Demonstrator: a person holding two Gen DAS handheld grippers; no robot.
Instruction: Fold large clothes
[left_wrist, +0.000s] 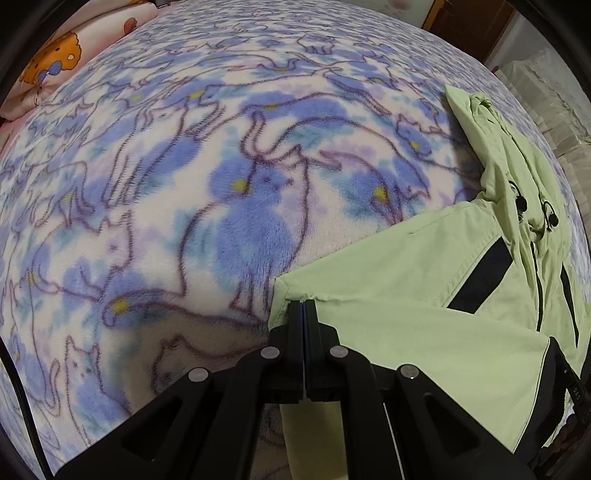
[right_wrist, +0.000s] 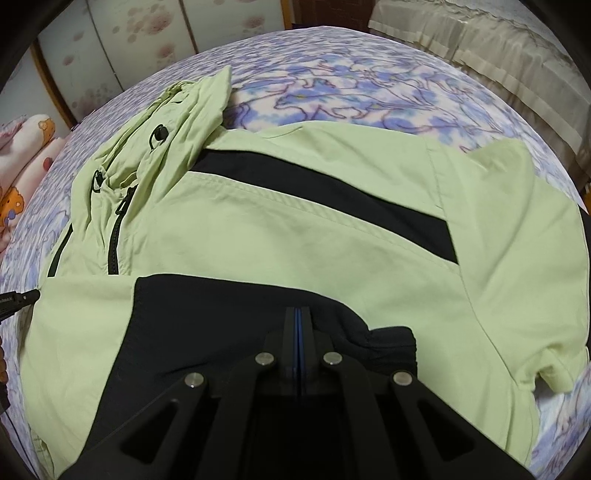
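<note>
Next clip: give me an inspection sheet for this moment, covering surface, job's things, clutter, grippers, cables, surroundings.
Surface: bed under a blue cat-print blanket.
Job's things: light green jacket with black panels, lying on the blanket, hood at the far end.
Clutter: pillows at the bed's far corner.
Grippers: left gripper shut on a green jacket edge; right gripper shut on the black part.
Cables: nothing seen.
Surroundings: floral wardrobe doors, beige cover beside the bed.

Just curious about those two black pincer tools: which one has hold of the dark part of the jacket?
The right gripper: it pinches the jacket's black panel. The left gripper grips a light green edge.
</note>
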